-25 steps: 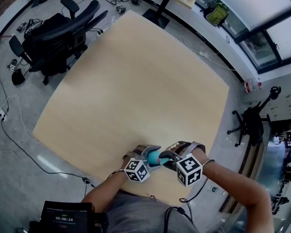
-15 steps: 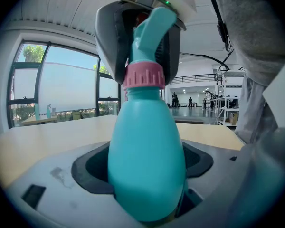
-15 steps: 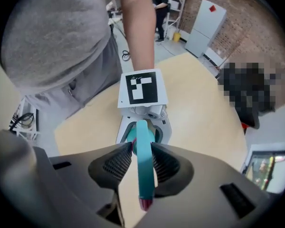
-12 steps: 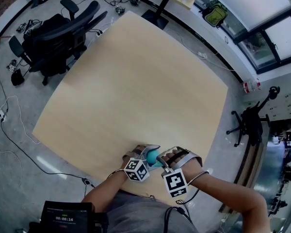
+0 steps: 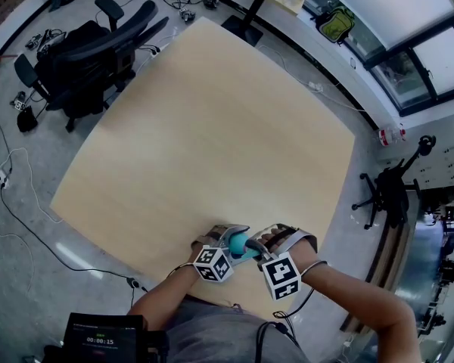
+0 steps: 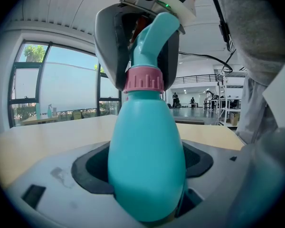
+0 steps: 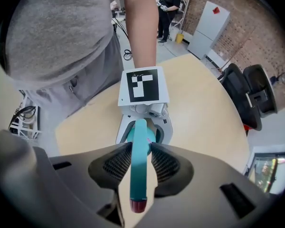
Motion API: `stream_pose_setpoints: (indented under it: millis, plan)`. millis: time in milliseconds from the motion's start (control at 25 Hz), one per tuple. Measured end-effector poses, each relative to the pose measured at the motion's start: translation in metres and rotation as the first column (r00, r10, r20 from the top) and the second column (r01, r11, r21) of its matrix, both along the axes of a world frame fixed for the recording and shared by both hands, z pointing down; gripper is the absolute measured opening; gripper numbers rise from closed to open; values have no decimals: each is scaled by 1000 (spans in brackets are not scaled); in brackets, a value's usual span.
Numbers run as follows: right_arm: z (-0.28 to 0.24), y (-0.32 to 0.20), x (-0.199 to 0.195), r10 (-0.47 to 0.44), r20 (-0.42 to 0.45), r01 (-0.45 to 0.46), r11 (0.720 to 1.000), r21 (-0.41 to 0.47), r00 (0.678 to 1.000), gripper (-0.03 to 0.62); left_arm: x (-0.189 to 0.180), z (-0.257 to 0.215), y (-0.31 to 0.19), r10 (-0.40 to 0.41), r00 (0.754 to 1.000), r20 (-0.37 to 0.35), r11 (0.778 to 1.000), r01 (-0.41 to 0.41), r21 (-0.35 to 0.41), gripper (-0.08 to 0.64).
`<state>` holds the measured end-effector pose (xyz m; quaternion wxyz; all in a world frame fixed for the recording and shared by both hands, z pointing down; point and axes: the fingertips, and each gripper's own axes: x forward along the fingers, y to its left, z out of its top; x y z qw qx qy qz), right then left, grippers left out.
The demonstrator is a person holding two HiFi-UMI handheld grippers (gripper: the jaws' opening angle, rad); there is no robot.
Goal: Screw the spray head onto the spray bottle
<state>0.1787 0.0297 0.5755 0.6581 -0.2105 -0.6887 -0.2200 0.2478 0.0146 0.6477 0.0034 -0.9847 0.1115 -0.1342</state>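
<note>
Observed: left tool [image 5: 225, 242] clamped on teal plastic spray bottle [image 6: 146, 160]; right tool [image 7: 141, 148] pinching teal pink-collared spray head [image 6: 154, 37] above pale wooden surface [image 5: 212, 127].

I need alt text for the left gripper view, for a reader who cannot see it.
A teal spray bottle is clamped between the left gripper's jaws, with its pink collar and teal spray head on top, the head held by the right gripper. Behind are a wooden table and large windows.
</note>
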Motion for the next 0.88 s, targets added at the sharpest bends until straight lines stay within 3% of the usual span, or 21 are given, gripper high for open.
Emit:
stream_pose_setpoints:
  millis: [80,120,200,240,280,320,360,400,480,520,560,600,680,840,880]
  plan:
    - [0,-1,-1,70,-2,-70,997,-22,998,132,-1,-2,0,0,1000,1,1000,0,-1,391]
    - [-1,-3,-2,150,-8,-150,988,-37,989,132,-2,-4,-1,-1,1000,1,1000,1,0,391]
    - [-1,-5,-3,363,-24,-364,930,-58,931,132,-5,-7,-1,-8,1000,2,1000,8,-1,391]
    - [0,-6,-2,478,-22,-479,876,-61,878,132,-6,-7,-1,-16,1000,3,1000,16,-1,391]
    - [1,-7,-1,600,-7,-599,798,-66,800,132,-6,-7,-2,-27,1000,4,1000,27,0,391]
    - [1,-8,0,723,19,-719,690,-82,691,132,-6,-7,-2,-43,999,6,999,43,1,391]
    - [2,-9,2,831,53,-824,556,-112,554,132,-5,-7,-3,-67,998,8,998,67,4,391]
    - [1,-10,4,914,89,-901,405,-157,396,132,-5,-6,-4,-102,995,11,995,102,6,391]
    - [-2,-13,7,986,150,-959,115,-260,77,132,-5,-7,-10,-210,978,22,978,209,11,391]
    - [-3,-15,8,984,172,-954,12,-298,-41,132,-6,-7,-13,-271,962,33,962,271,13,391]
    - [-5,-17,7,975,193,-947,-47,-317,-113,133,-8,-7,-17,-328,943,48,945,328,17,391]
    - [-6,-19,5,967,213,-946,-67,-317,-140,133,-10,-6,-20,-373,926,63,928,372,19,392]
    - [-7,-18,2,964,237,-952,-49,-302,-124,133,-12,-6,-22,-412,908,76,911,411,18,393]
    - [-11,-11,0,979,186,-938,-18,-347,-88,180,-8,-7,-20,-361,931,50,932,361,6,393]
    - [-15,-10,0,982,179,-934,0,-357,-68,194,-7,-7,-20,-347,937,43,938,347,2,393]
